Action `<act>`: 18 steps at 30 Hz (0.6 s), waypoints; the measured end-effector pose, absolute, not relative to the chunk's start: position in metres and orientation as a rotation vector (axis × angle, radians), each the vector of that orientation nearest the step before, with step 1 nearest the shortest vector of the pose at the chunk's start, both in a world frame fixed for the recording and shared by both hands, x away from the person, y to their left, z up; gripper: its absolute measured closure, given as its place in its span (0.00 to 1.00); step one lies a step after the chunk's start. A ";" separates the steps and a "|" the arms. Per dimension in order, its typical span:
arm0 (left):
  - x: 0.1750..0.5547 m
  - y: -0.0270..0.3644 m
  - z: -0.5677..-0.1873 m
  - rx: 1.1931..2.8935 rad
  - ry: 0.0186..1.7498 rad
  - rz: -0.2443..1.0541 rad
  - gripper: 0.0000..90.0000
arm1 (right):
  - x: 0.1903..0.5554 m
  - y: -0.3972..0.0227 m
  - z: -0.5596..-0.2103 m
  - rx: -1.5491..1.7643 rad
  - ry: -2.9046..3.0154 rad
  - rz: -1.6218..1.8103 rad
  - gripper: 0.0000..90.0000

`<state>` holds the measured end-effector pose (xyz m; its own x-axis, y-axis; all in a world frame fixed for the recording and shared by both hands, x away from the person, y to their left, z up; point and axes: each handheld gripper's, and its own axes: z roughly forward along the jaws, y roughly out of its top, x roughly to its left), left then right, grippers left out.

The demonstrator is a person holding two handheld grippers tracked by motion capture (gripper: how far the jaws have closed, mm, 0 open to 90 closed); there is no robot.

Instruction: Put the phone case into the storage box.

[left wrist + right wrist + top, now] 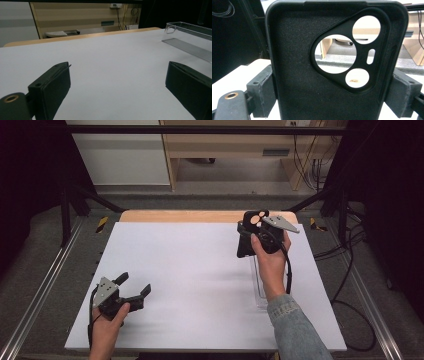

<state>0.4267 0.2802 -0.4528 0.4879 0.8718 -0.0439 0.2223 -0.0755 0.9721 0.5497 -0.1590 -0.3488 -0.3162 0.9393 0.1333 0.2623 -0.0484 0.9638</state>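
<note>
Table (200, 285) was covered in a plain white sheet, with a strip of bare wood showing along its far edge at 12 o'clock. Going left to right in the high view, we first had the left gripper (134, 288) down around 8 o'clock, held low near the front-left corner by the person's left hand (107, 320). Its jaws were spread wide with nothing between them, and in the left gripper view (117, 82) we just saw white surface in the gap, both black pads hovering close over the sheet.

Moving right, there was a clear plastic tray (260, 285) lying on the sheet at about 4 o'clock from the table's middle, long and narrow, partly hidden under the right forearm. From the left gripper view the same tray (190, 37) sat off at 2 o'clock, looking empty as far as we could see.

Then the right gripper (255, 232) up near 1 o'clock, raised off the table in the right hand (270, 262), denim sleeve (295, 325) trailing toward the bottom edge. It was pinching a black phone case (248, 236) by its two long edges, case standing upright. In the right gripper view the case (297, 82) faced us with its fuzzy inner side, camera cutouts at the upper right, and the jaws were pressed against both sides of it.
</note>
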 end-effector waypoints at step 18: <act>0.428 0.281 -0.454 1.593 0.963 0.704 0.04 | 0.558 -0.185 -0.351 1.335 1.513 1.372 0.15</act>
